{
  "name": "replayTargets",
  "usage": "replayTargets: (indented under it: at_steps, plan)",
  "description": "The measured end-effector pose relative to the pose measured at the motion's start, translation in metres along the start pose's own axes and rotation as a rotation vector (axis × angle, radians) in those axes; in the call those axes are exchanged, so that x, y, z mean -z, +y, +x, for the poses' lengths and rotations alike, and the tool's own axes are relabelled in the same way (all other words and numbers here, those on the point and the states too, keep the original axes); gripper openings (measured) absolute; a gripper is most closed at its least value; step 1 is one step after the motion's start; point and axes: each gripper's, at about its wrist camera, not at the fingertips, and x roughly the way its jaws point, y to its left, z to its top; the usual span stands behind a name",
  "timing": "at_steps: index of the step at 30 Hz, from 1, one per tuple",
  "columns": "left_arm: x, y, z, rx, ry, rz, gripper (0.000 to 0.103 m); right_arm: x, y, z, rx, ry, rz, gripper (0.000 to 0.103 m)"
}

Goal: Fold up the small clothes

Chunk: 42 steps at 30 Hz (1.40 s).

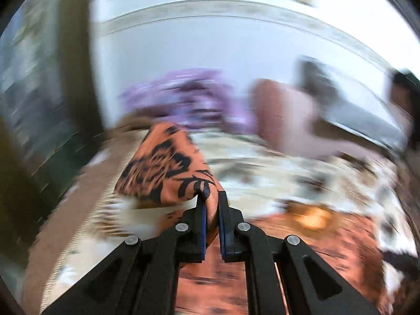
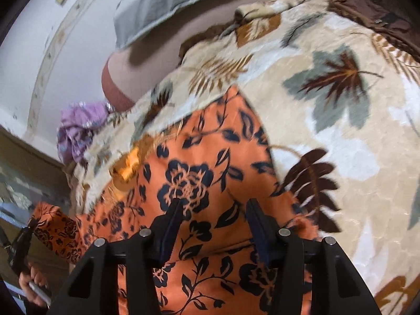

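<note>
Orange floral garment (image 1: 168, 168): in the left wrist view, a bunched fold of it is pinched between the blue-padded fingers of the left gripper (image 1: 212, 197) and lifted above the bed, the raised cloth standing up and to the left of the jaws. More of the same fabric lies flat beneath and to the right of the gripper. The leaf-patterned blanket (image 1: 262, 173) covers the bed under it. Beyond, a purple garment (image 1: 189, 99) lies in a heap near the pale wall (image 1: 210, 47), with a pink pillow (image 1: 288, 120) to its right. This view is heavily motion-blurred, so finer detail cannot be told.

In the right wrist view, the garment (image 2: 199, 173) lies spread on the blanket (image 2: 341, 131), black flowers on orange. The right gripper (image 2: 214, 204) hovers over it with its jaws apart, gripping nothing. At lower left, a lifted part of the garment rises toward the left gripper (image 2: 22, 239), whose fingertips are hidden here. The purple garment (image 2: 76, 131) sits at the blanket's far left edge. The pink pillow (image 2: 147, 60) lies beyond, with a grey cloth (image 2: 162, 5) on top of it.
</note>
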Motion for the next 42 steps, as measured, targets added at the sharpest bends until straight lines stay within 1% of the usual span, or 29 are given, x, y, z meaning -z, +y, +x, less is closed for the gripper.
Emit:
replayTargets:
  at_steps: [3,5,6,7,8,9,10,11,12,13,15,18,21,22,25,26,27,28,30,31,32,33,34,36,38,40,41,42]
  plan:
    - [0.01,-0.09,-0.005,0.142,0.027,0.095,0.008,-0.008,-0.016,-0.015,-0.009,-0.035,0.044,0.053]
    - [0.024,-0.139,-0.002,0.228,0.067,0.138,0.009,-0.012,-0.027,-0.022,-0.019,-0.044,0.071,0.053]
    - [0.03,-0.16,-0.001,0.271,0.092,0.161,0.012,-0.014,-0.031,-0.023,-0.028,-0.044,0.08,0.053]
    - [0.04,-0.182,0.0,0.311,0.128,0.198,0.025,-0.015,-0.034,-0.024,-0.041,-0.039,0.089,0.053]
    - [0.05,-0.2,0.0,0.33,0.155,0.235,0.042,-0.016,-0.036,-0.025,-0.057,-0.031,0.098,0.053]
    - [0.058,-0.208,-0.003,0.338,0.153,0.251,0.051,-0.017,-0.039,-0.025,-0.081,-0.021,0.115,0.053]
    - [0.063,-0.209,-0.008,0.347,0.139,0.252,0.064,-0.017,-0.041,-0.024,-0.099,-0.012,0.124,0.054]
    - [0.067,-0.207,-0.01,0.356,0.123,0.248,0.068,-0.016,-0.04,-0.023,-0.114,-0.003,0.127,0.054]
    - [0.07,-0.201,-0.011,0.349,0.11,0.241,0.068,-0.015,-0.038,-0.022,-0.133,0.008,0.123,0.055]
    - [0.072,-0.19,-0.01,0.321,0.109,0.226,0.069,-0.015,-0.036,-0.02,-0.135,0.015,0.115,0.055]
    - [0.077,-0.171,-0.001,0.254,0.124,0.175,0.068,-0.013,-0.028,-0.016,-0.136,0.032,0.086,0.055]
    - [0.085,-0.126,0.018,0.139,0.142,0.062,0.068,-0.012,-0.02,-0.007,-0.14,0.054,0.073,0.055]
    - [0.105,-0.078,0.032,0.014,0.158,-0.033,0.068,-0.01,-0.013,0.002,-0.103,0.054,0.036,0.055]
    - [0.112,-0.061,0.034,-0.017,0.166,-0.046,0.068,-0.01,-0.011,0.005,-0.09,0.053,0.022,0.055]
    - [0.131,-0.038,0.042,-0.098,0.174,-0.043,0.068,-0.007,-0.006,0.014,-0.068,0.044,-0.021,0.054]
    - [0.137,-0.033,0.047,-0.129,0.18,-0.038,0.068,-0.007,-0.005,0.015,-0.071,0.043,-0.032,0.052]
    - [0.144,-0.027,0.051,-0.162,0.195,-0.034,0.068,-0.005,-0.002,0.018,-0.073,0.045,-0.055,0.044]
    - [0.149,-0.023,0.059,-0.181,0.21,-0.033,0.068,-0.004,0.0,0.02,-0.07,0.049,-0.067,0.041]
    - [0.16,-0.014,0.074,-0.203,0.264,-0.035,0.069,0.002,0.001,0.031,-0.059,0.089,-0.074,0.04]
    - [0.162,-0.013,0.078,-0.194,0.277,-0.039,0.071,0.005,0.001,0.037,-0.035,0.111,-0.079,0.04]
    - [0.162,-0.012,0.078,-0.188,0.27,-0.047,0.071,0.009,0.0,0.044,0.017,0.141,-0.097,0.04]
    - [0.16,-0.013,0.08,-0.194,0.275,-0.038,0.071,0.013,0.002,0.047,0.049,0.132,-0.131,0.034]
    - [0.159,-0.014,0.079,-0.2,0.28,-0.026,0.071,0.015,0.004,0.044,0.061,0.12,-0.148,0.033]
    - [0.158,-0.014,0.073,-0.201,0.267,-0.019,0.071,0.018,0.01,0.035,0.099,0.098,-0.176,0.032]
    - [0.157,-0.015,0.064,-0.188,0.235,-0.025,0.071,0.026,0.022,0.018,0.133,0.025,-0.239,0.033]
    - [0.156,-0.015,0.056,-0.177,0.213,-0.026,0.071,0.03,0.034,0.008,0.116,-0.026,-0.3,0.036]
    - [0.157,-0.015,0.057,-0.178,0.218,-0.023,0.071,0.033,0.04,0.005,0.103,-0.048,-0.33,0.036]
    - [0.161,-0.014,0.061,-0.19,0.245,-0.02,0.071,0.034,0.041,0.006,0.103,-0.044,-0.338,0.036]
